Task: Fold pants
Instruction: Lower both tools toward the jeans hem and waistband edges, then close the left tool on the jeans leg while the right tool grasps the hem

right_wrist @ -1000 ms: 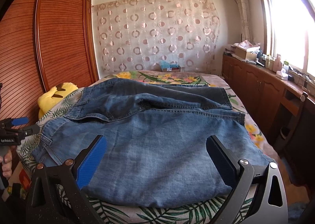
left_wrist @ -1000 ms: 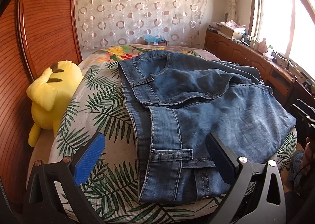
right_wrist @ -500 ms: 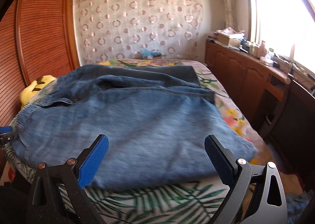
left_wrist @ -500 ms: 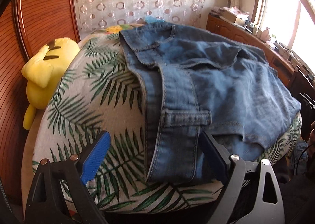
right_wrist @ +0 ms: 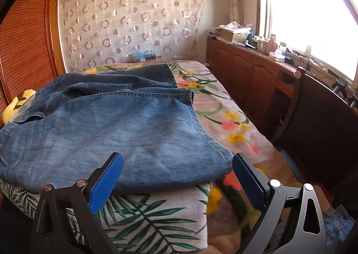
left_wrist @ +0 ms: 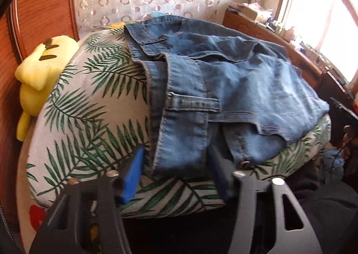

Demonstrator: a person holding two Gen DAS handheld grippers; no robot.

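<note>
Blue denim pants (left_wrist: 223, 79) lie folded in layers on the bed; they also show in the right wrist view (right_wrist: 107, 126). The waistband end with a belt loop hangs at the near bed edge in the left wrist view. My left gripper (left_wrist: 176, 169) is partly closed, its blue pads on either side of that waistband edge, not clamped. My right gripper (right_wrist: 176, 175) is open at the near right corner of the folded leg, the fabric edge between its fingers, untouched.
The bed (left_wrist: 89, 106) has a palm-leaf cover and a floral blanket (right_wrist: 232, 119). A yellow plush toy (left_wrist: 38, 75) sits at the left by the wooden wardrobe (right_wrist: 24, 52). A wooden cabinet (right_wrist: 246, 70) with clutter runs under the window on the right.
Both grippers have moved in toward the near edge of the pants. The left jaws have narrowed around the waistband edge. The right gripper has shifted right to the leg corner.
</note>
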